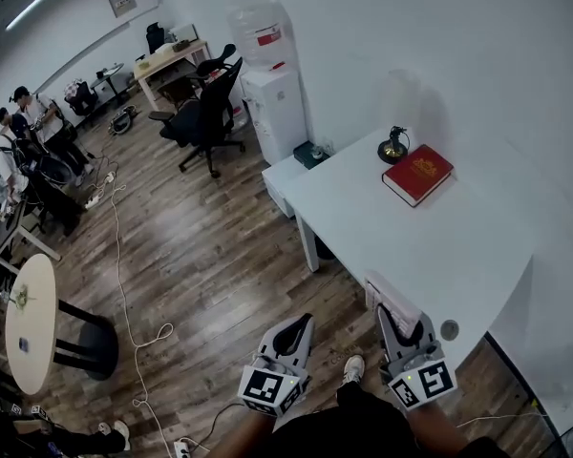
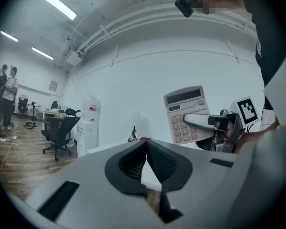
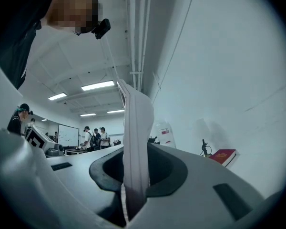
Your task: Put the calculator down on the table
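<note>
Calculator (image 2: 185, 112), which we judge light, stiff & slick, sits pinched at its lower edge in right claw (image 3: 136, 163); left claw (image 2: 145, 149) pressed together, empty.

calculator (image 3: 136, 147): seen edge-on in the right gripper view; keys and display hidden there.
small round thing (image 1: 449, 330): near right corner of the table (image 1: 382, 232); too small to tell.
dark object (image 1: 393, 147): far side, left of the red book (image 1: 417, 174); kind unclear.
people (image 1: 36, 120): far left; too small for detail.
</note>
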